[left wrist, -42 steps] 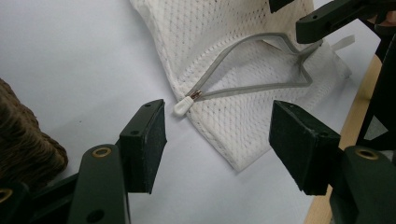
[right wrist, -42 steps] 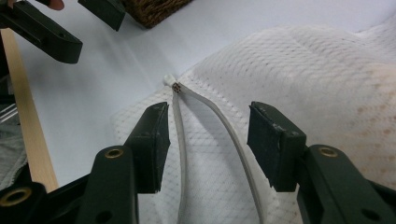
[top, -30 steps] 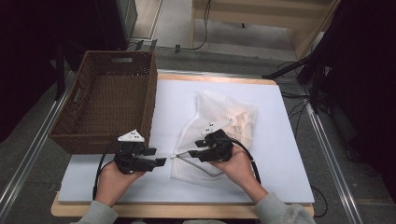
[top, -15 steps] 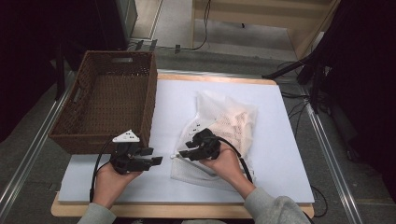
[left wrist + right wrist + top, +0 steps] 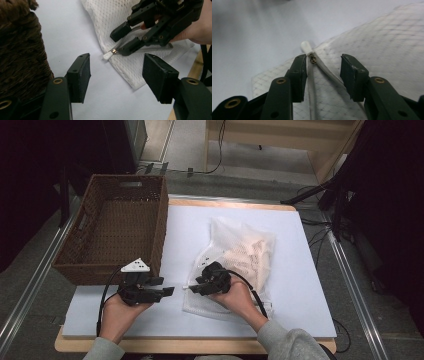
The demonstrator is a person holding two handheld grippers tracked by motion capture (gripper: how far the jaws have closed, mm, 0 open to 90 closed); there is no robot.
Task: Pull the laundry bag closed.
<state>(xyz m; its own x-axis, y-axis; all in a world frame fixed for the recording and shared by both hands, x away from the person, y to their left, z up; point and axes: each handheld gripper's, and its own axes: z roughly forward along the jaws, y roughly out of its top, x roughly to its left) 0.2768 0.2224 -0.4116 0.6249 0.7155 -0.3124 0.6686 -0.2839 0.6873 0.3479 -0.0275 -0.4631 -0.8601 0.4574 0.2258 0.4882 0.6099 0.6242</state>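
A white mesh laundry bag [image 5: 245, 252] with pale cloth inside lies on the white tabletop [image 5: 300, 290]. Its zip pull, a small white tab [image 5: 306, 47], sticks out at the bag's near left corner [image 5: 108, 55]. My right gripper [image 5: 323, 62] rests low on that corner [image 5: 192, 287]. Its jaws have just been closing and stand open. The zip lies between the pads, which do not press on it. My left gripper [image 5: 169, 291] hovers to the left, pointing at the tab. Its jaws [image 5: 116, 65] have just been closing a little and stand open with nothing between them.
A brown wicker basket [image 5: 115, 227] stands at the table's left, its near corner close beside my left gripper [image 5: 22, 50]. The table's wooden front edge [image 5: 200, 345] runs under both forearms. Cables trail from both grippers.
My right gripper has moved left and down onto the bag's near left corner, closer to the left gripper. The left hand has stayed where it was.
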